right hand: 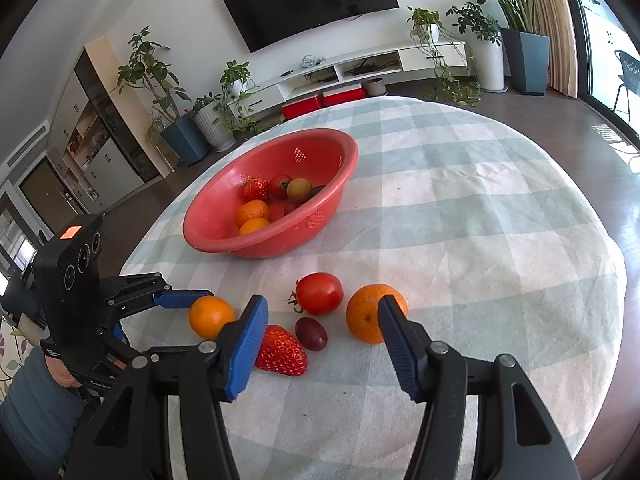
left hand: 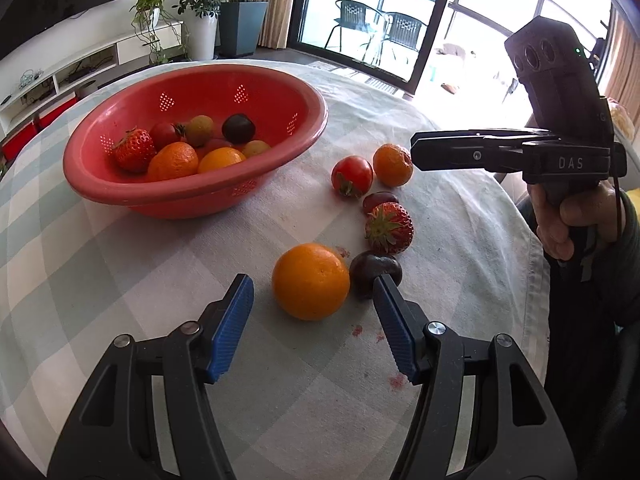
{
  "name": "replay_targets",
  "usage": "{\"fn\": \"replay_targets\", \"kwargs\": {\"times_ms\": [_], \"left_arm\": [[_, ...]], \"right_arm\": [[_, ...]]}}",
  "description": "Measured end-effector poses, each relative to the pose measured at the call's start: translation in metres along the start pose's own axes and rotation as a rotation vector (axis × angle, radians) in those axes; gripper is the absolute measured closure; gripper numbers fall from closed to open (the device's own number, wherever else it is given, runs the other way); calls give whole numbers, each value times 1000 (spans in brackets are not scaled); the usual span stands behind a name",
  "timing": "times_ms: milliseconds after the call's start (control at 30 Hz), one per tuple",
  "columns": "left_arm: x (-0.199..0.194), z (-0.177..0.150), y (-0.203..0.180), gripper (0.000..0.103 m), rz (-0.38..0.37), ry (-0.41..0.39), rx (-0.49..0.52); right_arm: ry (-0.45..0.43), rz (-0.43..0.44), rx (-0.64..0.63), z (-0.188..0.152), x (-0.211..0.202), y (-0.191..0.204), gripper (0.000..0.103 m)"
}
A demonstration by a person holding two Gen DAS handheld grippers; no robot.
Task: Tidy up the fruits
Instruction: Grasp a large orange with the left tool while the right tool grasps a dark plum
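Note:
A red colander bowl [left hand: 120, 196] [right hand: 208, 236] holds several fruits: a strawberry, oranges, tomatoes, a dark plum. Loose on the checked cloth lie an orange [left hand: 311, 281] [right hand: 211, 316], a dark plum [left hand: 370, 270], a strawberry [left hand: 389, 227] [right hand: 282, 350], a small dark fruit [left hand: 379, 201] [right hand: 311, 333], a tomato [left hand: 352, 176] [right hand: 321, 293] and a mandarin [left hand: 393, 164] [right hand: 366, 312]. My left gripper [left hand: 314, 320] [right hand: 176, 300] is open, its fingers either side of the orange. My right gripper [right hand: 322, 344] [left hand: 416, 148] is open and empty, above the strawberry and small dark fruit.
The round table's edge [right hand: 600, 360] curves close on the right. Red juice stains [left hand: 356, 330] mark the cloth near my left gripper. Plants [right hand: 236, 80], a TV unit and a glass door stand beyond the table.

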State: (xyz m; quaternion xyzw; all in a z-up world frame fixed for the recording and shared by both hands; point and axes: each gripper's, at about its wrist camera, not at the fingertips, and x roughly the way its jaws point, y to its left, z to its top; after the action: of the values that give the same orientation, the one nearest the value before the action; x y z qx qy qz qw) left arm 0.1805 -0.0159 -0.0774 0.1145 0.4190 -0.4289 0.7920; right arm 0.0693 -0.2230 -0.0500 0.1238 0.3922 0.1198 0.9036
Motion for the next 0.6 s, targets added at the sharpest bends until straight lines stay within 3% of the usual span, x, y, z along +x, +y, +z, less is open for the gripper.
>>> {"fn": "replay_targets", "kwargs": {"times_ms": [100, 467, 600], "left_arm": [[1, 0, 4, 53, -10, -2, -23], [4, 0, 2, 55, -49, 7, -35], [3, 0, 3, 63, -52, 5, -48]], "right_arm": [[4, 1, -4, 0, 1, 2, 42], [9, -1, -15, -1, 2, 5, 44], [13, -8, -19, -2, 3, 5, 45]]}}
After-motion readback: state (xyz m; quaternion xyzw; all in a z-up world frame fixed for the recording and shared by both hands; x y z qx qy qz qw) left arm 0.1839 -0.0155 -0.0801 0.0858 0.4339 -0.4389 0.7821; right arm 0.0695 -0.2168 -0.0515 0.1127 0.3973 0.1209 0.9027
